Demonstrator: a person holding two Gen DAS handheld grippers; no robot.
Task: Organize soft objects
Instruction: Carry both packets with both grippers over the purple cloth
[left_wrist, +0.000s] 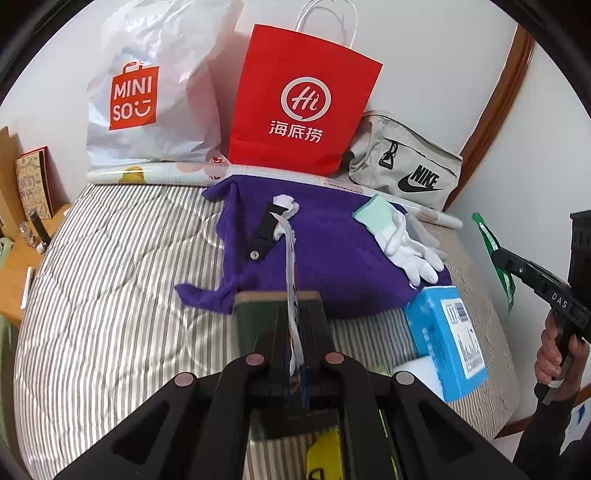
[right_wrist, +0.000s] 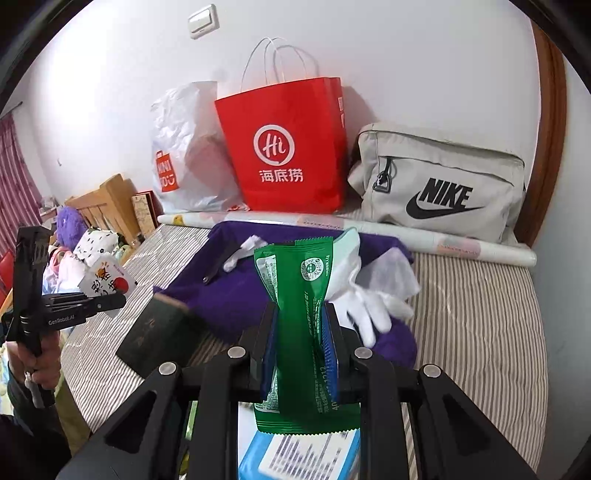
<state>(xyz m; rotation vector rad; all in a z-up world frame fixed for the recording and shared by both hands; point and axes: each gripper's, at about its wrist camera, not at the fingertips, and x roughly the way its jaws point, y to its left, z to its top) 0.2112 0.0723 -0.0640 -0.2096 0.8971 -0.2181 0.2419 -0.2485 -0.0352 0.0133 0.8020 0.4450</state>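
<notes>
- The left gripper (left_wrist: 293, 291) has its jaws fully closed on a thin white packet (left_wrist: 291, 258), seen edge-on in its own view; the right wrist view shows the same packet's printed face with red markings, lifted clear of the bed.
- The right gripper (right_wrist: 301, 325) has its jaws narrowed onto the waist of a green foil sachet (right_wrist: 299, 314), which stands upright between the pads and is pinched in at the middle.
- Both packets hang above the striped mattress (left_wrist: 110, 266), in front of a purple cloth (left_wrist: 325, 258) spread on it.
- On that cloth lie white gloves (left_wrist: 410, 243) and a black strap (left_wrist: 264, 236); a blue box (left_wrist: 443, 336) and a dark green booklet (right_wrist: 155, 332) sit at its near edge.
- Judged step: carrying two picked-up packets to a drop place.
- Candidates stand at the wall: a red paper bag (left_wrist: 303, 103), a white Miniso bag (left_wrist: 147, 85), a beige Nike pouch (left_wrist: 406, 166).
- The next move calls for aiming each packet over a bag mouth before letting go; which bag is meant I cannot tell.
</notes>
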